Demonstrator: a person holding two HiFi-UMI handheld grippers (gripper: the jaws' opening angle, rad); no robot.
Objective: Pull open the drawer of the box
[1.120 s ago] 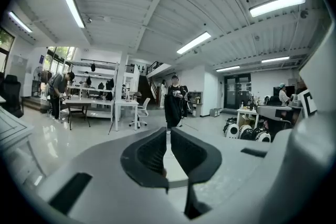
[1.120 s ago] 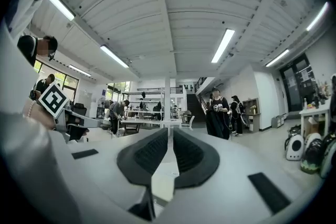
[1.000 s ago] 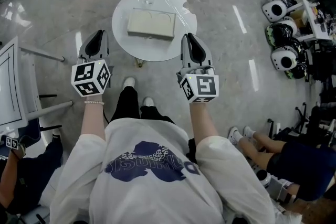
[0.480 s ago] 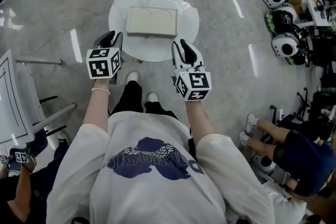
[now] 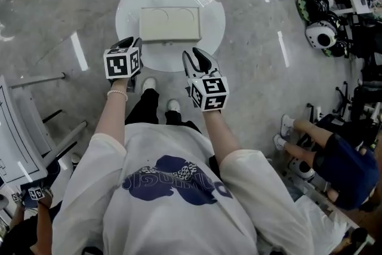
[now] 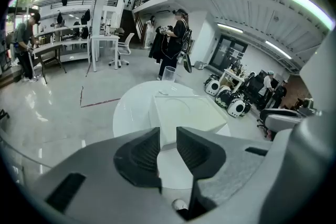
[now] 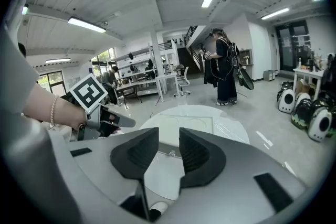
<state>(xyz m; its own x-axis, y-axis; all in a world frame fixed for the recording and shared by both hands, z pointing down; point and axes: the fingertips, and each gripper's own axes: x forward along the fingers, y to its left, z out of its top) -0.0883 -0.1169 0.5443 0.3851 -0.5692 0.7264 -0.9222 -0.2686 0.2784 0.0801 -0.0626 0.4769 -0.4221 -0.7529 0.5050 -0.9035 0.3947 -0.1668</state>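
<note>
Between the left gripper's (image 6: 168, 136) two dark ribbed jaws we see a narrow gap with nothing in it. They stand slightly apart, and the near side of the cream rectangular box (image 6: 189, 113) shows beyond them. The right gripper's (image 7: 169, 136) jaws have just been opening and stand apart as well, also empty. They frame the small clear knob (image 7: 171, 153) on the drawer (image 7: 164, 149) of the box. That drawer sits shut, flush with the box's front, so we cannot tell what it holds. From the head view both grippers hang over the near edge of the round white table (image 5: 212, 15), one at each side, short of the box and not touching it. The box lies in the middle of the table, its top marked with two faint curved lines. A clear cup (image 6: 169, 74) stands upright at the far rim, and we cannot make out any contents. Each gripper's cube carries black-and-white square markers, patterns rather than words. The person's white T-shirt (image 5: 107, 200) bears a dark blue print (image 5: 170, 179) whose lettering we cannot read.
</note>
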